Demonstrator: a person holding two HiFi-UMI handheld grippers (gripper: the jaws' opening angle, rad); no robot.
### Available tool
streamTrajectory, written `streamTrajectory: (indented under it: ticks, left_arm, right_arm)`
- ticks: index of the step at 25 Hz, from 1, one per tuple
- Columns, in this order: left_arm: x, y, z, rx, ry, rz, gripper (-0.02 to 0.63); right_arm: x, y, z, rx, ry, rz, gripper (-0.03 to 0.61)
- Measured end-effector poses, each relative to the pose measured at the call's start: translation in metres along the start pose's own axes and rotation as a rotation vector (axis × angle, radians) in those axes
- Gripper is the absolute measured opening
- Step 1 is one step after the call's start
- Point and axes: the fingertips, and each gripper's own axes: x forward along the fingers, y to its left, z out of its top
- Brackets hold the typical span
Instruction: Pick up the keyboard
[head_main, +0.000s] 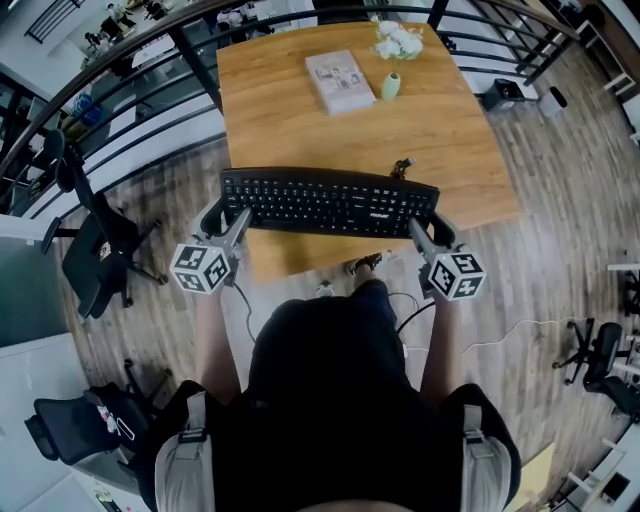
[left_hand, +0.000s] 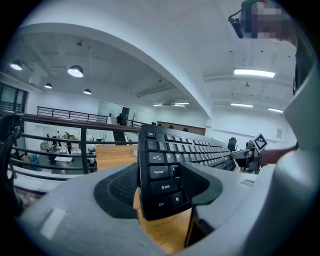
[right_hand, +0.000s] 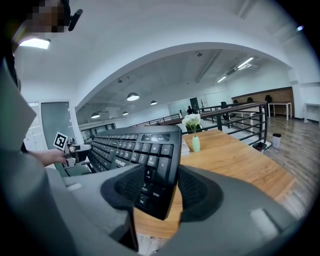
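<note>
My left hand-held gripper (head_main: 226, 214) is clamped on the left end of the black keyboard (head_main: 330, 202). In the left gripper view one dark pad lies over the keys beside Shift and Ctrl. The other presses the underside, which I cannot see. My right hand-held gripper (head_main: 428, 228) is clamped the same way on the right end, with its pads closed over the corner of the number pad.

The keyboard runs straight from one hand-held gripper to the other, above the near part of the wooden bench (head_main: 300, 120). In the right gripper view the corner between the jaws hangs out past the bench's near edge. I cannot tell whether the rest of the keyboard rests on the wood or is clear of it. In the head view the keyboard's ends cover the jaw tips, so the grip shows only in the gripper views.

Just past the keyboard's far edge, toward my right hand-held gripper, sits a small dark thing (head_main: 402, 167) too small to identify. Well beyond both hand-held grippers, at the far side of the bench, lie a booklet (head_main: 340, 80) and a pale green vase (head_main: 391, 86) holding white flowers (head_main: 398, 40). The booklet's print is unreadable.

Each gripper's body fills the lower part of its own view and cuts off the bench below. My torso hides the floor directly beneath my hands. A railing (head_main: 120, 90) curves beyond the bench.
</note>
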Motion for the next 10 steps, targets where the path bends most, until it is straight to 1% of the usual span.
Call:
streamTrajectory:
  ticks: [10]
  left_arm:
    - [-0.0098, -0.005, -0.0024, 0.003, -0.006, -0.005, 0.264]
  right_arm:
    - [-0.0087, 0.0049, -0.0027, -0.015, -0.008, -0.008, 0.204]
